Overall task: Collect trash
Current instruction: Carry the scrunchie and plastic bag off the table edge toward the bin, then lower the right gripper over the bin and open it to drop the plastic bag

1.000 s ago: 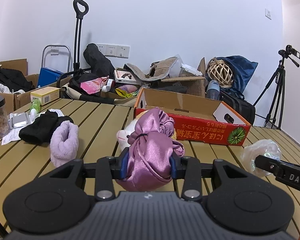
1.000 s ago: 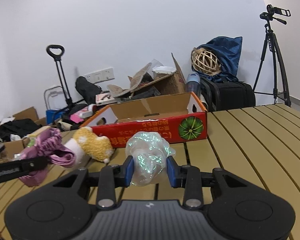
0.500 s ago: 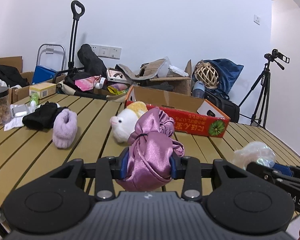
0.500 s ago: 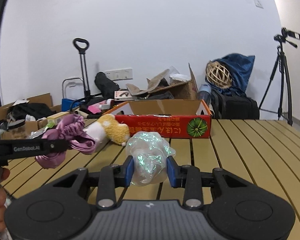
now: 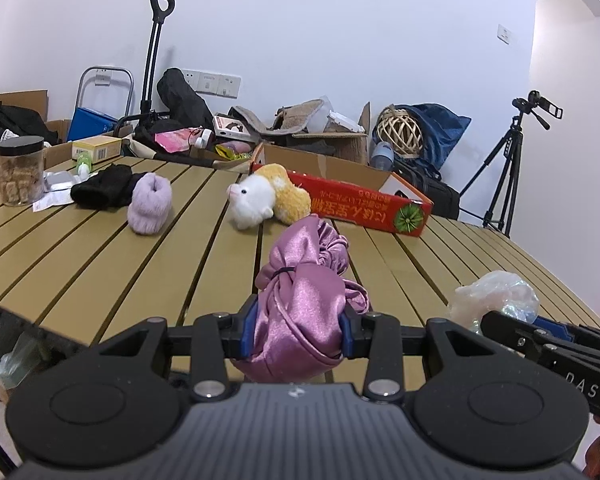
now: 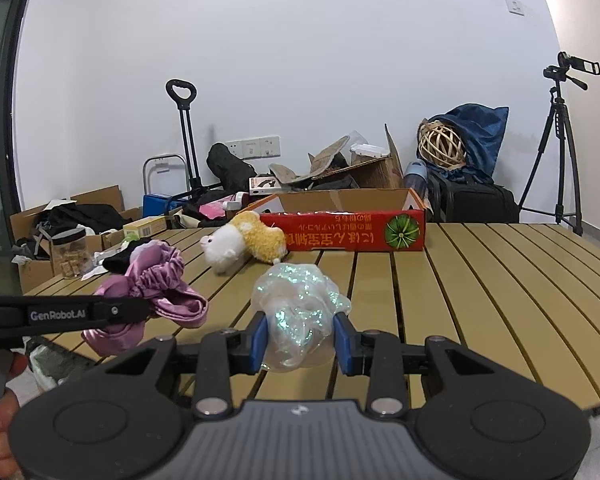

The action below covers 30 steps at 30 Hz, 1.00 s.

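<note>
From the left wrist, you're carrying a purple satin bundle [image 5: 300, 316] clamped in your left gripper [image 5: 296, 330] over the near edge of the slatted table [image 5: 100, 260], so you're hauling trash off and next needing a bin, none showing here. From the right wrist, your right gripper [image 6: 300, 338] is squeezing a crumpled iridescent plastic wrap [image 6: 296, 312], the other tool is reading "GenRobot.AI", and I can't make out the red box [image 6: 352, 232] print.

Both wrist cameras are looking low along the tan slatted wooden surface [image 5: 100, 248] toward the red cardboard box [image 6: 340, 232], sharing it.
</note>
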Each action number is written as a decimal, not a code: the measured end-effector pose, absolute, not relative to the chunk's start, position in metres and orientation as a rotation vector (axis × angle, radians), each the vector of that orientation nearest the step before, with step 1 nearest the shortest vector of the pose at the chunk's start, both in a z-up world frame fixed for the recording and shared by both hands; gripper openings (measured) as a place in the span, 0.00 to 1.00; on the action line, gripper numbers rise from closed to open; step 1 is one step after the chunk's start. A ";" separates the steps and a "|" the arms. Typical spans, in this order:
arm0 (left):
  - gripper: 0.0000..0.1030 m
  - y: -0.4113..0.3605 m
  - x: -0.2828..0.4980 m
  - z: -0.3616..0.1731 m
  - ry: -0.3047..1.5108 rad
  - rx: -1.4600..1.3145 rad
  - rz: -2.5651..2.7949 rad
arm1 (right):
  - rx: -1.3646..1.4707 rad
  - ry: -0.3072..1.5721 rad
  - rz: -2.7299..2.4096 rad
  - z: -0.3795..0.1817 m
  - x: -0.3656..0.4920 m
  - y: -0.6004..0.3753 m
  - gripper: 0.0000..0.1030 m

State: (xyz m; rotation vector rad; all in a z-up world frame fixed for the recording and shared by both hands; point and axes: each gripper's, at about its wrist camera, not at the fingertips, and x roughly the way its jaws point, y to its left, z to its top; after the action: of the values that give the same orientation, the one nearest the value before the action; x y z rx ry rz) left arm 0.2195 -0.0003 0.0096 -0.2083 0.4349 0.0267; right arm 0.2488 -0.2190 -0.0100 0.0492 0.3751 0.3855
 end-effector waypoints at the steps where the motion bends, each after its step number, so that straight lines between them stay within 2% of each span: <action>1: 0.38 -0.001 0.215 0.010 0.438 -0.202 0.024 | 0.049 0.375 0.385 -0.010 0.242 -0.220 0.33; 18: 0.38 -0.003 0.153 0.002 0.498 -0.137 -0.018 | 0.011 0.458 0.398 -0.023 0.183 -0.228 0.33; 30: 0.38 0.003 0.129 -0.030 0.608 -0.116 -0.014 | -0.046 0.598 0.453 -0.060 0.163 -0.211 0.33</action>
State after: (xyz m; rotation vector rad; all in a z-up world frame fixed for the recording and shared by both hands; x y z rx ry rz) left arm 0.1288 0.0025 -0.0295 -0.1164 0.6081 -0.0135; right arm 0.1632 -0.2115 -0.0595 -0.0463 0.5983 0.4529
